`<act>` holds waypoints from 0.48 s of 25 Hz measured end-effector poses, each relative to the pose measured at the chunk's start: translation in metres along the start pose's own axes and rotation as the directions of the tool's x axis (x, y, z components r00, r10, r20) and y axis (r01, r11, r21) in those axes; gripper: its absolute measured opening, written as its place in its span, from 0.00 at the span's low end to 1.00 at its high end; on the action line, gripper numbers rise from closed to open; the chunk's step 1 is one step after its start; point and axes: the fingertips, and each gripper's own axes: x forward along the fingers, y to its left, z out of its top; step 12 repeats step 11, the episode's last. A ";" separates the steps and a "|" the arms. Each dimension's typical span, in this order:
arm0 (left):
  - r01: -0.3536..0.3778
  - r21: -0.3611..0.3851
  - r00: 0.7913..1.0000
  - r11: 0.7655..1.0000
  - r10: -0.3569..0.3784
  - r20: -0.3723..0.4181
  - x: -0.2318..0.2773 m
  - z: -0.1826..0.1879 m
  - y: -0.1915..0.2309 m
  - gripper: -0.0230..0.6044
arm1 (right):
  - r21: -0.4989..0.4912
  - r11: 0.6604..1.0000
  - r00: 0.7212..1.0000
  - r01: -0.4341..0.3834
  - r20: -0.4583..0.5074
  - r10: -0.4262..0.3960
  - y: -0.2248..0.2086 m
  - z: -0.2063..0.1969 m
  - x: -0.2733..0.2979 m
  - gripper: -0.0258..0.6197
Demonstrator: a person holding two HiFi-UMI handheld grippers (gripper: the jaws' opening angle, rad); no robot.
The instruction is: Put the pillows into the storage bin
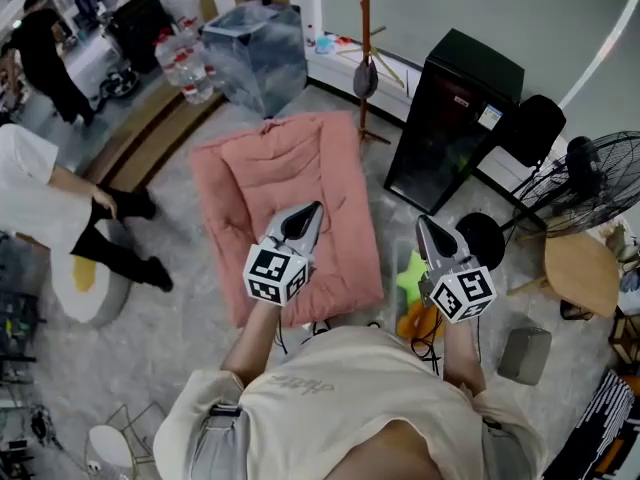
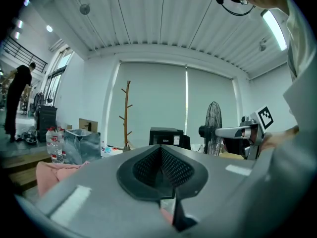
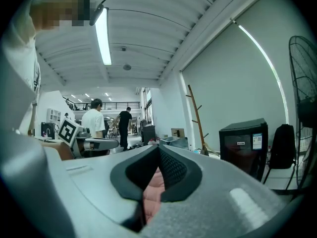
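A large pink quilted cushion [image 1: 290, 193] lies flat on the floor in front of me. Behind it stands the grey storage bin [image 1: 256, 53], also visible as the bin [image 2: 81, 145] in the left gripper view. My left gripper [image 1: 314, 211] hovers over the cushion's near right part, shut and empty. My right gripper [image 1: 422, 224] is held to the right of the cushion, also shut with nothing in it. Below it on the floor lie a green star pillow [image 1: 410, 276] and an orange pillow [image 1: 409, 322]. A fried-egg pillow [image 1: 84, 286] lies at the far left.
A black cabinet [image 1: 455, 118] and a wooden coat stand [image 1: 364, 48] rise right of the cushion. A standing fan [image 1: 590, 183] and a round stool [image 1: 580, 273] are at the right. One person [image 1: 60, 208] crouches at the left; another person [image 1: 40, 53] stands far back.
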 end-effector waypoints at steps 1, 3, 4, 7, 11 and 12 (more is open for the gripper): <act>-0.004 -0.006 1.000 1.000 0.004 0.001 -0.001 -0.001 0.002 0.06 | 0.002 1.000 1.000 0.005 0.002 -0.005 -0.001 -0.001 -0.001 0.04; -0.015 -0.022 1.000 1.000 0.015 0.007 -0.004 -0.004 0.006 0.06 | 0.000 1.000 1.000 0.012 -0.003 -0.012 -0.001 -0.004 -0.003 0.04; -0.022 -0.033 1.000 0.999 0.022 0.010 -0.005 -0.005 0.008 0.06 | 0.001 1.000 1.000 0.014 -0.005 -0.014 -0.001 -0.006 -0.004 0.04; -0.045 -0.065 0.999 0.997 0.047 0.018 -0.013 -0.008 0.016 0.06 | 0.023 1.000 1.000 0.011 0.006 -0.011 0.001 -0.008 -0.006 0.04; -0.066 -0.005 0.998 0.998 0.066 -0.002 -0.016 -0.014 0.015 0.06 | 0.065 0.998 0.998 0.011 0.068 -0.016 -0.002 -0.006 -0.015 0.04; -0.066 -0.005 0.998 0.998 0.066 -0.002 -0.016 -0.014 0.015 0.06 | 0.065 0.998 0.998 0.011 0.068 -0.016 -0.002 -0.006 -0.015 0.04</act>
